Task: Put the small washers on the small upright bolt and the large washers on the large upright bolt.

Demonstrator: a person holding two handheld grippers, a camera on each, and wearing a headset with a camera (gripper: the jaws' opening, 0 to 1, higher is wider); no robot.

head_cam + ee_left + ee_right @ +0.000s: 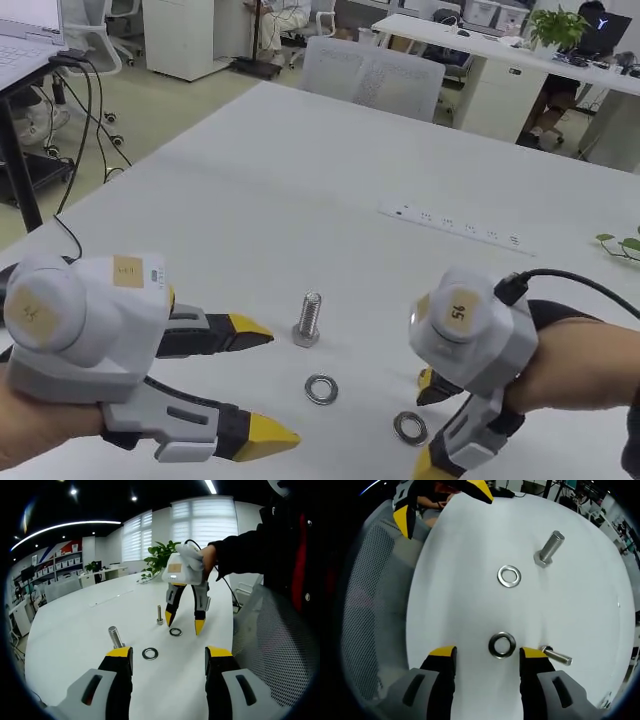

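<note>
Status: nothing stacked yet. The large bolt (309, 320) and small bolt (159, 615) both stand bare on the table (300, 180). Two washers are visible, both flat on the tabletop. The first washer (321, 389) lies just in front of the large bolt. The second washer (502, 645) lies right beside the small bolt, between the spread jaws of the right gripper (488, 653), not pinched. The left gripper (262, 382) is also wide open and empty, near the first washer. Can't tell washer sizes apart. I'd judge every placement is still to do.
</note>
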